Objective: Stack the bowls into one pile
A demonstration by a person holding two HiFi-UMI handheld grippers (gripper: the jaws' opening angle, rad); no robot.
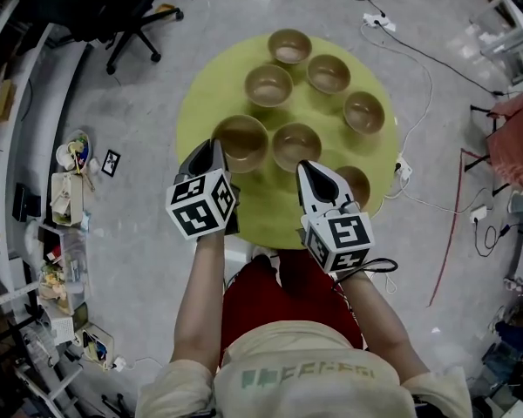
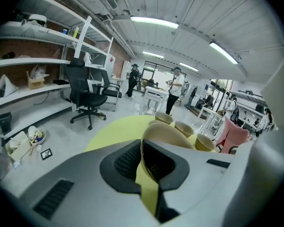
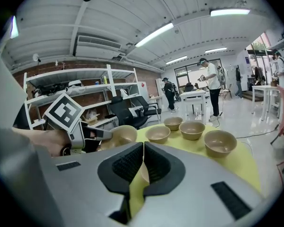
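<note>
Several tan bowls sit on a round yellow-green table (image 1: 200,103). My left gripper (image 1: 216,144) (image 2: 144,148) is shut on the near rim of the front-left bowl (image 1: 241,142) (image 2: 163,135); the right gripper view shows this bowl (image 3: 119,135) tilted in that grip. My right gripper (image 1: 303,165) (image 3: 142,150) is shut on the near rim of the middle front bowl (image 1: 296,144), and only a tan sliver of it shows between the jaws. Another bowl (image 1: 356,184) lies just right of that gripper. More bowls (image 1: 269,85) (image 1: 329,73) (image 1: 289,46) (image 1: 364,112) stand farther back.
A black office chair (image 1: 131,11) stands on the floor to the far left. Clutter lines the left wall shelves (image 1: 65,190). Cables and a power strip (image 1: 379,22) lie on the floor at the right. People stand in the background of both gripper views.
</note>
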